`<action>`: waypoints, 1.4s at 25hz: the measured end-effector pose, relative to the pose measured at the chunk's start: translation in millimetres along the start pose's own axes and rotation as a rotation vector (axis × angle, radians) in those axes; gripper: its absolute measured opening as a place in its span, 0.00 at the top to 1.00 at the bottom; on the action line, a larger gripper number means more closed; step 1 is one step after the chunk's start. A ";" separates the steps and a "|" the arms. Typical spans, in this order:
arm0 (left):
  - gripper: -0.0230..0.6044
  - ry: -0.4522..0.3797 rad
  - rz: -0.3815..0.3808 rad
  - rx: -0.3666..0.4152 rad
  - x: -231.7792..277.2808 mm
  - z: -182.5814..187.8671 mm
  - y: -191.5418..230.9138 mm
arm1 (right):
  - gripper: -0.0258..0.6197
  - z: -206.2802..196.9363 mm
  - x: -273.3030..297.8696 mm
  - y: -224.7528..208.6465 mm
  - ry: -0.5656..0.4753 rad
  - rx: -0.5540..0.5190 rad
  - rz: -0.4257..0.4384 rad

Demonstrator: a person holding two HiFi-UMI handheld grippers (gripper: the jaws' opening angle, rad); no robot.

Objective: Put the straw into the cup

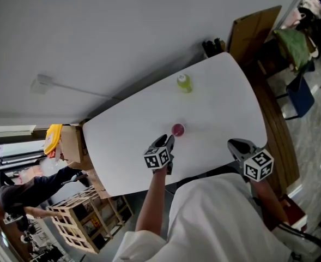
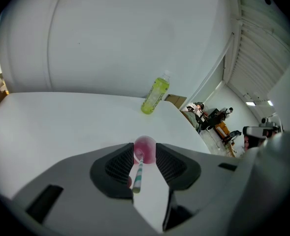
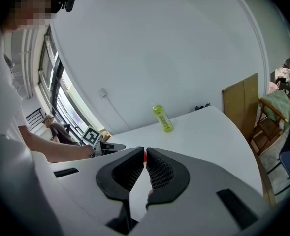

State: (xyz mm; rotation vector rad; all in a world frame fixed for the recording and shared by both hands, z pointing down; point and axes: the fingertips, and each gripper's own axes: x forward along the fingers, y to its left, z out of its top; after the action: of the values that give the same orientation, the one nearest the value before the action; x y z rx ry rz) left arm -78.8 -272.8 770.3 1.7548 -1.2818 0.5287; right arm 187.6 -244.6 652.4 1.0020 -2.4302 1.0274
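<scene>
A small pink cup (image 1: 177, 129) stands near the middle of the white table (image 1: 225, 102). In the left gripper view a teal-and-white striped straw (image 2: 138, 175) rises out of the cup (image 2: 145, 148) and leans back between my jaws, close to the left pad. My left gripper (image 1: 171, 140) sits right at the cup, open, its pads (image 2: 119, 165) not pressing the straw. My right gripper (image 1: 234, 144) hovers over the table's near edge to the right, its jaws (image 3: 145, 154) shut with nothing between them.
A yellow-green bottle (image 1: 184, 83) stands upright at the table's far side, well beyond the cup. A brown board (image 1: 253, 31) leans on the wall by the far right corner, chairs (image 1: 302, 94) beyond it. A wooden crate (image 1: 76, 222) and a person (image 1: 29, 192) are at lower left.
</scene>
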 end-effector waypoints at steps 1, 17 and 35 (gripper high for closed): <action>0.74 -0.004 0.006 -0.003 -0.4 0.1 0.7 | 0.90 -0.3 -0.7 -0.3 0.001 -0.001 0.003; 0.74 -0.185 0.101 0.022 -61.1 14.0 -3.5 | 0.90 1.5 3.4 6.5 0.012 -0.064 0.094; 0.96 -0.406 0.107 0.025 -165.7 11.6 -1.1 | 0.90 -1.5 14.4 51.3 0.001 -0.154 0.114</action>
State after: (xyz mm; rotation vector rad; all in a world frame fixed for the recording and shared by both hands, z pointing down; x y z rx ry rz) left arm -142.2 -192.7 639.4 1.8835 -1.6620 0.2523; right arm 141.1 -225.0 635.4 0.8208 -2.5465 0.8596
